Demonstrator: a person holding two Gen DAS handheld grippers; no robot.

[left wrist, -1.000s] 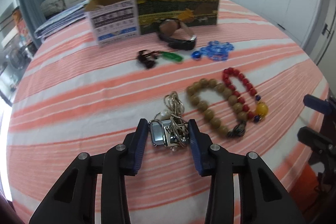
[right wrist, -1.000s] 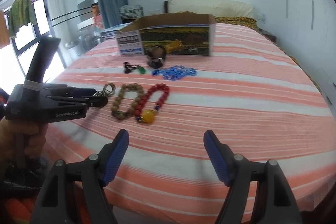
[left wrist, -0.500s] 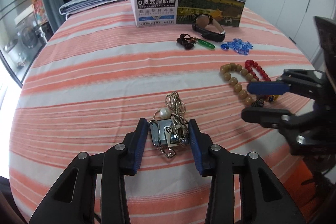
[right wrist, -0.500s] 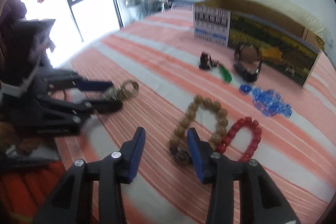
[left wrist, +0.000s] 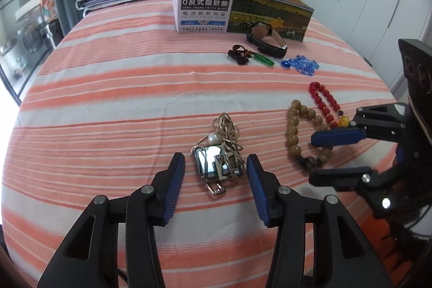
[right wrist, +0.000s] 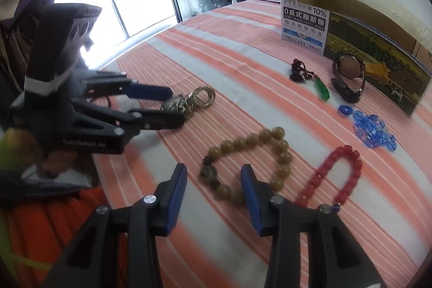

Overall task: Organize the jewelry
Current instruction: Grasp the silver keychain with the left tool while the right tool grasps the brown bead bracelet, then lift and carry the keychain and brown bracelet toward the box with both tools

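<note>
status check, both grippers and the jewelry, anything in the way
Left gripper opening, pads clear of the chain necklace between them. Right gripper open around tan bead bracelet, not pressing. Box beyond, path clear.

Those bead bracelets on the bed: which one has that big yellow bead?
The red bead bracelet: a big yellow bead hangs at its near end. The tan wooden-bead bracelet beside it ends in a dark knot instead.

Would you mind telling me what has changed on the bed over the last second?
The left gripper has let go of the silver chain-and-pendant bundle; its jaws are opening and the bundle lies loose between them. The right gripper swung in from open bedspread, narrowed, and now straddles the tan bead bracelet without pressing it. The other jewelry and the cardboard box stayed put.
</note>
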